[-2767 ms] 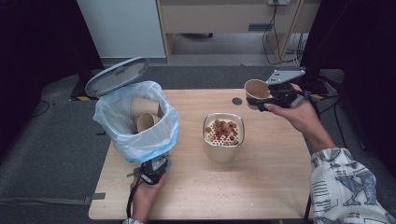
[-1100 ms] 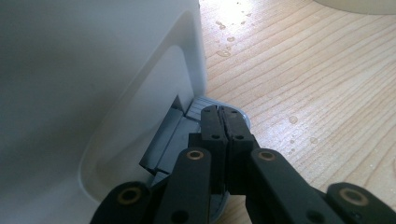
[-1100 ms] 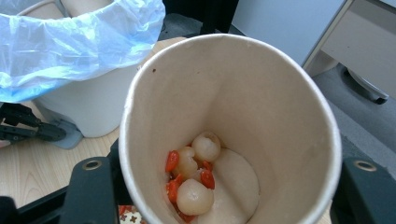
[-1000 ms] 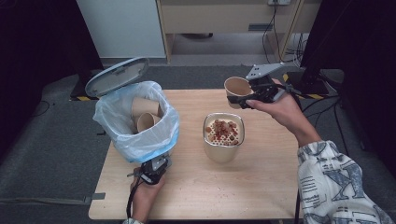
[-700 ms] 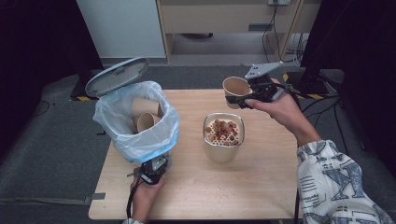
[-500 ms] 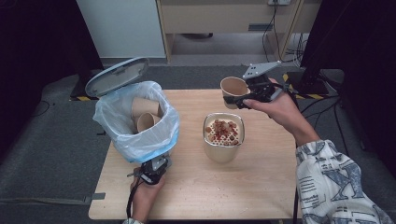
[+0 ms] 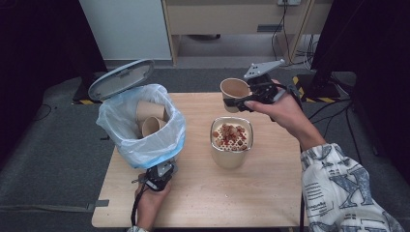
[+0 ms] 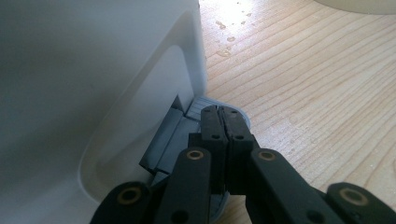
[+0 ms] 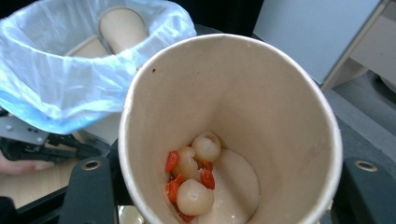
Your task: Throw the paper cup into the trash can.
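Your right gripper (image 7: 238, 102) clasps a brown paper cup (image 7: 234, 89) between its jaws and holds it in the air, above the far side of the light wooden table (image 7: 270, 193). The cup is beyond the large paper bowl with a perforated strainer (image 7: 231, 141), near it but not touching it. In the right gripper view you look into the cup (image 9: 229, 135): at its bottom lie some pale round pieces and small red bits (image 9: 194, 179) with a little pale liquid. The strainer in the bowl carries similar pale and red pieces.

Your left gripper (image 7: 159, 175) rests low at the near side of the white pedal bin with a blue plastic liner (image 7: 140, 128), which stands left of the bowl. Its jaws are pressed together, with nothing between them, and their tips (image 8: 222, 114) lie on the grey pedal (image 8: 187, 128) at the foot of the bin. The grey lid (image 7: 121, 79) stands open, and several brown paper cups (image 7: 150, 118) lie inside the liner.
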Demonstrator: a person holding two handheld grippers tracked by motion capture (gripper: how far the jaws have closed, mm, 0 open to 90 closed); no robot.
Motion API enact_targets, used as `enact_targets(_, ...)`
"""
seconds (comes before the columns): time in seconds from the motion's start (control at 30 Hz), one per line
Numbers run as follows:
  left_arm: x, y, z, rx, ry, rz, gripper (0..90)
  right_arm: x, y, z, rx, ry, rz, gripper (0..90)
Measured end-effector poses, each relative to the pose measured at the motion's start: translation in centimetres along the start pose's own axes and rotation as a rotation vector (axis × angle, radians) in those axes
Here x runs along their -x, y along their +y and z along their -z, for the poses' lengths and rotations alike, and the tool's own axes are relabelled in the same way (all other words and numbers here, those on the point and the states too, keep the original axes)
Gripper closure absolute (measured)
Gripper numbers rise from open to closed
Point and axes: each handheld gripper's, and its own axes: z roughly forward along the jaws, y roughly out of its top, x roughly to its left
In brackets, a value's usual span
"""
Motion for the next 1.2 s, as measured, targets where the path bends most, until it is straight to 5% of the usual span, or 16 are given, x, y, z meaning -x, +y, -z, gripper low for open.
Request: enact_targets(1.2,0.0,0.0,0.0,0.0,-0.001,-0.009,88.0,-6.4,6.9,-6.7,0.012,0.129,0.04,34.9)
